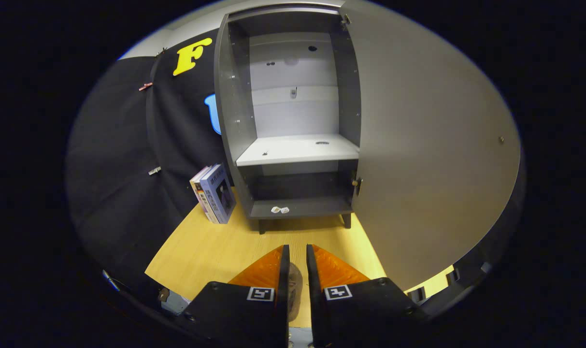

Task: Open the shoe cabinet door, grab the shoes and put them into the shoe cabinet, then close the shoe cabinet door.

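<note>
Honestly the hardest bit to read is what sits between my hand-held gripper (295, 251) fingers: there's a grayish, blurry shape (295, 290) wedged in the narrow gap low down, and I can't tell what it is or whether the fingers actually press on it. They're drawn close together with just a slim slot left, so clenched or grasping, I can't say. Ahead of the fingers the shoe cabinet (293, 121) stands on the wooden worktop (215, 246), its door (428, 145) swung wide open to the right and cut off at its far side. Inside I count two levels: one pale shelf (297, 150) in the middle and one dark bottom board (302, 208). On that bottom board lie two small white bits (280, 210), too tiny to identify. The upper shelf has a couple of small dark specks. Two cabinet feet show underneath. Left of the cabinet, two books (214, 193) lean upright against the black cloth wall (128, 169).
</note>
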`<state>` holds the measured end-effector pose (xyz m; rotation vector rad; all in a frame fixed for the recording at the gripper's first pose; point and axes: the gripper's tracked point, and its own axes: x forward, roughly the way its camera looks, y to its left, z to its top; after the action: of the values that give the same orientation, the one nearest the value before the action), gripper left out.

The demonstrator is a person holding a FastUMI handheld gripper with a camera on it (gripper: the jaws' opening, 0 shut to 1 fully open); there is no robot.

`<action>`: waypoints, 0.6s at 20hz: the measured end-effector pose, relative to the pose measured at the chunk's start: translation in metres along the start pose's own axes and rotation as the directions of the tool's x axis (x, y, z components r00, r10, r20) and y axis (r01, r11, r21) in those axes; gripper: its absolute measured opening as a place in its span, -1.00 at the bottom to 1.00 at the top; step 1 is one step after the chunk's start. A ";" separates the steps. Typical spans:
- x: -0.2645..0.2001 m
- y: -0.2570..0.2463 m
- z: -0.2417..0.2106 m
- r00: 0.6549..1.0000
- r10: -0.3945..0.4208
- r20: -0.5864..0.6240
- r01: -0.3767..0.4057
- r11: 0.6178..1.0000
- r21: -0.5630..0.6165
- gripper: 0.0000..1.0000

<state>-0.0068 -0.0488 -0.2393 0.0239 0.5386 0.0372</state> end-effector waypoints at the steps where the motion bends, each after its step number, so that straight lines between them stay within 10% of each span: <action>1: 0.008 0.006 -0.013 1.000 -0.003 -0.027 0.003 1.000 0.000 -0.53; 12: 0.075 0.042 -0.149 0.952 -0.030 -0.304 0.036 0.999 0.015 -0.54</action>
<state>-0.0196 -0.0020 -0.4040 0.0292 0.8479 0.0028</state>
